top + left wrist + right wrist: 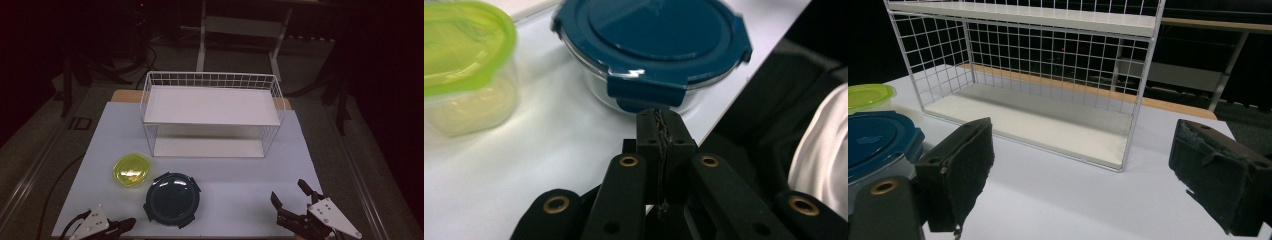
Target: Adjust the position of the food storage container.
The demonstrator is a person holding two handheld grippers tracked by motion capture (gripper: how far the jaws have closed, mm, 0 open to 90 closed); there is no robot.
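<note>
Resting at the bottom left of the high view, your left gripper (131, 221) has its jaws pressed flat together with nothing between them, which your left gripper view shows plainly, the tips close in front of a clip of the blue-lidded container (651, 50). Your right gripper (289, 192) sits at the bottom right of the high view with its jaws spread wide and empty; in your right gripper view the two black pads (959, 172) stand far apart at the lower corners of the frame. Just above your left gripper, near the lower middle of the high view, the round glass container with the dark blue lid rests on the white table (240, 170). Up and to its left, just beside it, sits the smaller container with the yellow-green lid (131, 169). Farther up, across the middle of the frame, stands the white wire rack (210, 112) with two shelves, both bare.
</note>
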